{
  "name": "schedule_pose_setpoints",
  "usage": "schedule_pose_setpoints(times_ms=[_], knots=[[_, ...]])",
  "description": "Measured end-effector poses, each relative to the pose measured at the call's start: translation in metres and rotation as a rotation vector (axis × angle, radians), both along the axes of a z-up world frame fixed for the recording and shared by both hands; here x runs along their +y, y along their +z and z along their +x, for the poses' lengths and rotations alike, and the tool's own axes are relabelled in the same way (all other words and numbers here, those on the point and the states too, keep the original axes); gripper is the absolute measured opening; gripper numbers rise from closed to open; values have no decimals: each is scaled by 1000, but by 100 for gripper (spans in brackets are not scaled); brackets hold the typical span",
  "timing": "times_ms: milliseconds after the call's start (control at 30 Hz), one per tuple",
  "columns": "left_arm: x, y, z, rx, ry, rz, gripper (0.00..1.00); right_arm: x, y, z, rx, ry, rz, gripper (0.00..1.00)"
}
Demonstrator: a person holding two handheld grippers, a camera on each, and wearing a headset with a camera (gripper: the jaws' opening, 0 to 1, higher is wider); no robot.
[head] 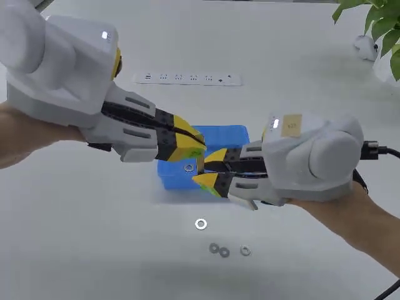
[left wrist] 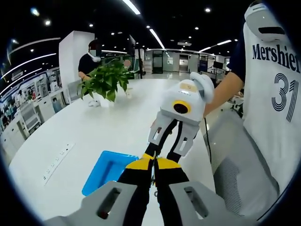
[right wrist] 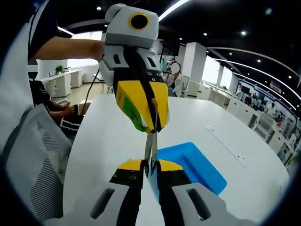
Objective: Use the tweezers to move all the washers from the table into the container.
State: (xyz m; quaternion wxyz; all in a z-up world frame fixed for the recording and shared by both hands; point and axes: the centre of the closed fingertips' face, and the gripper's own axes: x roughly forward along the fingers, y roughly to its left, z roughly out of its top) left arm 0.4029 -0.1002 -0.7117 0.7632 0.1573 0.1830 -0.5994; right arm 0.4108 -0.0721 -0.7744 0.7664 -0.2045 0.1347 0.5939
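Left gripper: held in from the left over the blue container; its tongs are together on the upper end of the tweezers
Right gripper: comes in from the right, tip to tip with the left one; its tongs are clamped on the lower end of the tweezers
Tweezers: a thin metal pair bridging the short gap between the two grippers; seen best in the right gripper view
Container: shallow and blue, flat on the white tabletop, right under the meeting tips
Washer by the tips: shows against the blue, just beside the right gripper's tongs; I cannot tell whether it lies in the container or hangs above it
Loose washers: four on the tabletop in front of the container; one sits alone nearer the container, three cluster further out
Power strip: white, lying behind the container, well apart from it
Plant: green leaves at the far right corner
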Motion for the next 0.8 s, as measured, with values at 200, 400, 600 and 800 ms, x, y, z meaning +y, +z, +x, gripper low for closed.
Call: schedule_pose_setpoints(times_ms=[200, 400, 600, 800], knots=[[-2, -5, -10, 10, 8, 0, 6, -2, -4, -10, 4, 12, -11, 12], [-3, -8, -18, 22, 14, -13, 6, -3, -8, -19, 16, 12, -14, 12], [-3, -14, -24, 41, 19, -19, 6, -3, -15, -27, 26, 10, -18, 12], [-2, -22, -27, 61, 18, -32, 6, -4, -23, -31, 38, 13, -26, 12]])
